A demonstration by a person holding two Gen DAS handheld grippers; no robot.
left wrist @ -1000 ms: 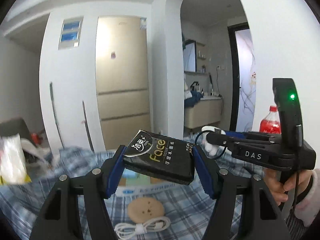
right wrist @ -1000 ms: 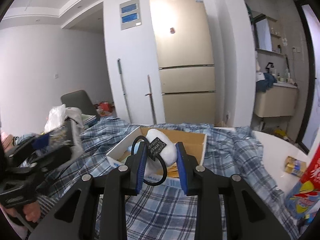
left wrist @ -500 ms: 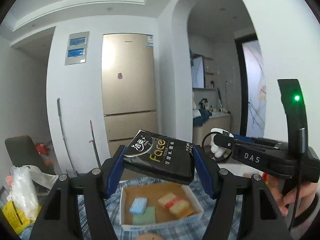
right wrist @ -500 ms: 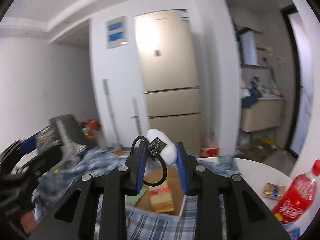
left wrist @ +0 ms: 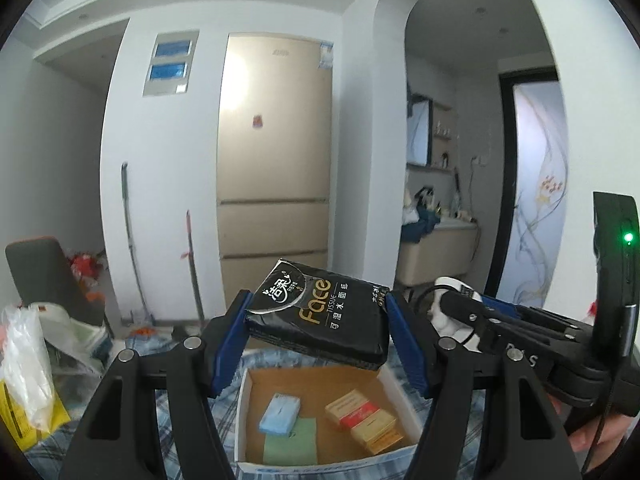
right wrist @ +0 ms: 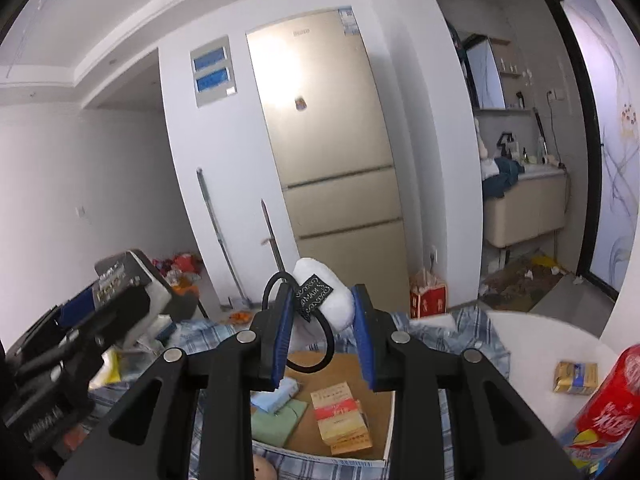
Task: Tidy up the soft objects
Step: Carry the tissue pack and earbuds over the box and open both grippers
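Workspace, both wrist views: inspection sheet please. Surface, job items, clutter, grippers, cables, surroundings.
Surface: blue plaid cloth over the table, with a bare white part at the right.
Job's things: black tissue pack and white plush with black loop, both held up over the open cardboard box, which holds small packs.
Clutter: red soda bottle, small yellow packet, plastic bags.
Grippers: left gripper shut on the tissue pack; right gripper shut on the plush.
Cables: thin black lead by the hand at the right gripper's handle.
Surroundings: beige fridge, dark chair, floor litter.
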